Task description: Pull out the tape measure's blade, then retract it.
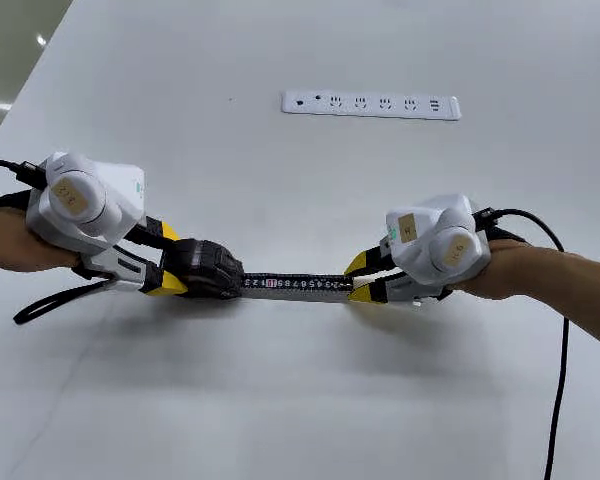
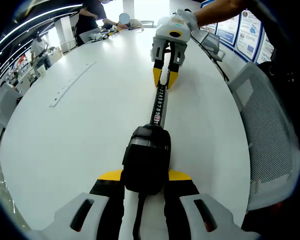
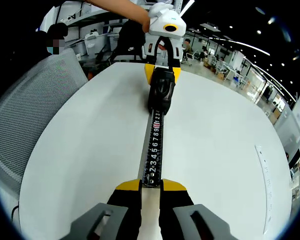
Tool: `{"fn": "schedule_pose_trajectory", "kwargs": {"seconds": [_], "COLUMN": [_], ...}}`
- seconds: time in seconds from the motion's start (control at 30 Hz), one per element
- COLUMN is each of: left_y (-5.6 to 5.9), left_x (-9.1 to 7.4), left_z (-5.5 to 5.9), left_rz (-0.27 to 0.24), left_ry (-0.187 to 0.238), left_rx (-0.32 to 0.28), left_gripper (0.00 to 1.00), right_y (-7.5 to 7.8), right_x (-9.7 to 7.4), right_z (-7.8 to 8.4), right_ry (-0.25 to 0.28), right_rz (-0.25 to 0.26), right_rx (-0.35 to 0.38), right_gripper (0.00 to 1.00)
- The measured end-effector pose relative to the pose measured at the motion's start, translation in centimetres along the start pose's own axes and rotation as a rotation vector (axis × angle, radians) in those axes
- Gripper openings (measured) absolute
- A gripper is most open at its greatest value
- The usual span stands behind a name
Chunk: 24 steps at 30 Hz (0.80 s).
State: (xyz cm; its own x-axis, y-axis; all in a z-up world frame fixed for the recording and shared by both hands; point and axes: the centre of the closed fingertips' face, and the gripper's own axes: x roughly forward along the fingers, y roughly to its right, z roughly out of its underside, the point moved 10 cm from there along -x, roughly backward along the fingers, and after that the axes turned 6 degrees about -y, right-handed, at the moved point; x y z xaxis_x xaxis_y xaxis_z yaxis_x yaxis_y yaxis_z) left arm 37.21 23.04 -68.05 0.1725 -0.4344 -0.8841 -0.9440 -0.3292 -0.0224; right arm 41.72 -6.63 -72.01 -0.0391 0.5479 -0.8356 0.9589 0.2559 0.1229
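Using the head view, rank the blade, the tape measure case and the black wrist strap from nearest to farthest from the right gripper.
From the right gripper:
1. blade, clamped in its jaws, running left.
2. tape measure case, at the blade's far end, in the left gripper.
3. black wrist strap, trailing at the far left.

Two handheld tools, a left gripper point(image 1: 173, 260) and a right gripper point(image 1: 358, 278); one tape measure point(image 1: 205, 268); one power strip point(image 1: 371, 104); one table point(image 1: 280, 400); seemingly one mesh chair point(image 2: 270, 125).
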Motion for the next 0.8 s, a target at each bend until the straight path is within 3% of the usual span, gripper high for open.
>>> {"fn": "schedule_pose_trajectory", "kwargs": {"seconds": [0.8], "left_y": [-0.1], "left_x": [0.1], "left_z": [-0.2], "left_rz": [0.005], "left_ry": [-0.005], "left_rx": [0.006], "left_gripper": [0.24], "right_y": [-0.9], "right_x": [-2.2], "right_z": [3.3], "right_ry": [-0.035], "right_rz": [0.002], "right_rx": [0.040], "right_gripper": [0.09]}}
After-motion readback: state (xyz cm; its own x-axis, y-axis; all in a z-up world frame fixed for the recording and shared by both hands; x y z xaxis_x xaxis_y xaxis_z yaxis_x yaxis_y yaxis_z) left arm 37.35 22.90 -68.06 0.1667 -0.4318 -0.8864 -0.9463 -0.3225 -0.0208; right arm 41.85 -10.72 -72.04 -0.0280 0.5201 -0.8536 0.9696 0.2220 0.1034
